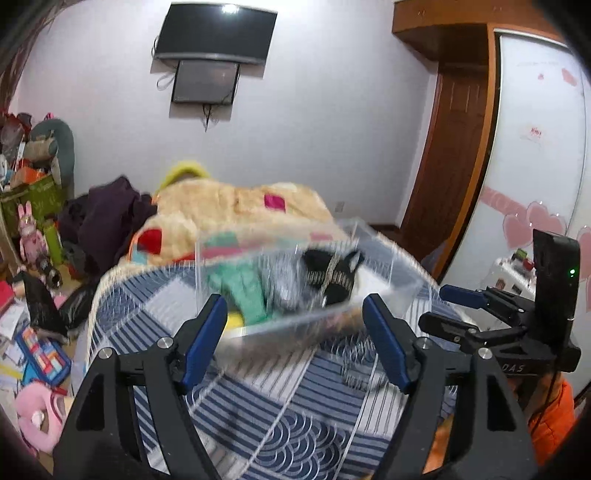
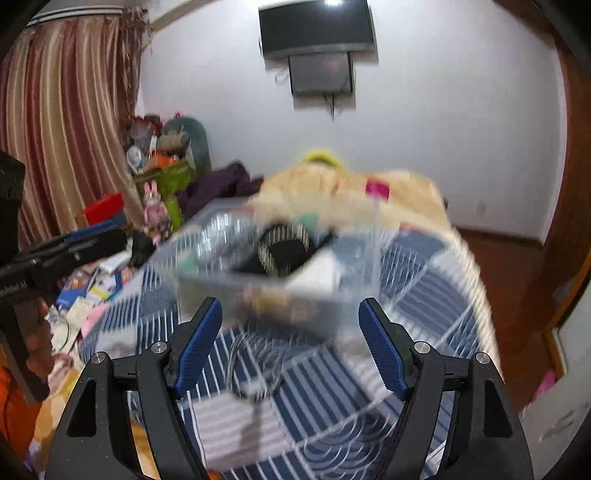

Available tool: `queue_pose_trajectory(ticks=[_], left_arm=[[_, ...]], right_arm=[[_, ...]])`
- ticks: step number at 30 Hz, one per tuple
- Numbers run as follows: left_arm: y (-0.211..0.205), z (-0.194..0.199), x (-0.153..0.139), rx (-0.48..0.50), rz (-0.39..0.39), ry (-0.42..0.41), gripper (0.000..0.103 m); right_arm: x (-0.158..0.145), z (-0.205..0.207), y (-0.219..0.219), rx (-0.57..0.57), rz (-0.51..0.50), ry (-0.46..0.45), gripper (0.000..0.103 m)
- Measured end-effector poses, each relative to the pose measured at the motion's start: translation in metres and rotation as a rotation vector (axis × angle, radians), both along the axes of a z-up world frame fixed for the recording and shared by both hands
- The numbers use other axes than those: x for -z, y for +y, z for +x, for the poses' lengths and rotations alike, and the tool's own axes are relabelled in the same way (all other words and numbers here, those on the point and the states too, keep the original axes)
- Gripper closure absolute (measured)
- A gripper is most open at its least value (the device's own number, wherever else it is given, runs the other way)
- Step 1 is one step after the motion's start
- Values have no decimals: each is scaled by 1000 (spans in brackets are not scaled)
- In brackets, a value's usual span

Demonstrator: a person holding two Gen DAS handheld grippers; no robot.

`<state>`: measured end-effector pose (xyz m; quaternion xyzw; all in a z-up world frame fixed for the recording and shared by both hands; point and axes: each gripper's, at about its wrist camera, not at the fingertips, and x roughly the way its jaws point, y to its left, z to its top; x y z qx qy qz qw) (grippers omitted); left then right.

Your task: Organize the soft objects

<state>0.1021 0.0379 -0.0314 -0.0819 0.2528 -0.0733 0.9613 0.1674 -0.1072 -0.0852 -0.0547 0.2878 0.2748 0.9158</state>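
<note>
A clear plastic bin [image 1: 388, 284] sits on the blue-and-white striped bedspread [image 1: 280, 413]. Inside it lie a green cloth [image 1: 243, 291], a black-and-white striped soft item [image 1: 332, 277] and a yellow piece [image 1: 234, 319]. My left gripper [image 1: 295, 321] is open and empty, just in front of the bin. The bin [image 2: 332, 295] and the black striped item [image 2: 284, 251] also show, blurred, in the right wrist view. My right gripper [image 2: 291, 325] is open and empty before the bin; it shows at the right of the left wrist view [image 1: 461, 306].
A beige plush blanket [image 1: 229, 206] with coloured patches and a dark purple garment [image 1: 107, 218] lie at the bed's far end. Toys, books and boxes litter the floor at left [image 1: 33, 354]. A wardrobe [image 1: 535, 147] stands at right; a TV [image 1: 216, 31] hangs on the wall.
</note>
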Motion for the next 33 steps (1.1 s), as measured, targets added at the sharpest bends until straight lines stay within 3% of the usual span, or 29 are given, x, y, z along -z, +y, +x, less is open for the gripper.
queue_pose_trajectory(ticks=[3, 8, 10, 12, 14, 18, 25, 29, 33], left_arm=[[0, 1, 25, 4, -8, 65, 27], [-2, -1, 57, 20, -28, 138, 28], [-3, -1, 64, 24, -37, 148, 28], [-5, 0, 68, 35, -45, 154, 37], [-9, 3, 73, 47, -49, 171, 42], [-13, 4, 78, 57, -54, 178, 50], [-10, -4, 75, 42, -58, 154, 50], [-2, -6, 69, 26, -68, 133, 50], [0, -8, 66, 9, -63, 121, 50]], right_arm=[[25, 4, 9, -29, -35, 61, 32], [53, 16, 24, -43, -98, 128, 60], [57, 24, 27, -41, -97, 148, 64], [56, 30, 31, -42, -102, 141, 70], [55, 33, 36, -57, -113, 144, 93], [50, 28, 45, -84, -110, 113, 96], [14, 10, 47, -132, -17, 27, 97], [-18, 17, 54, -119, 34, -42, 97], [-27, 42, 74, -76, 0, -58, 96]])
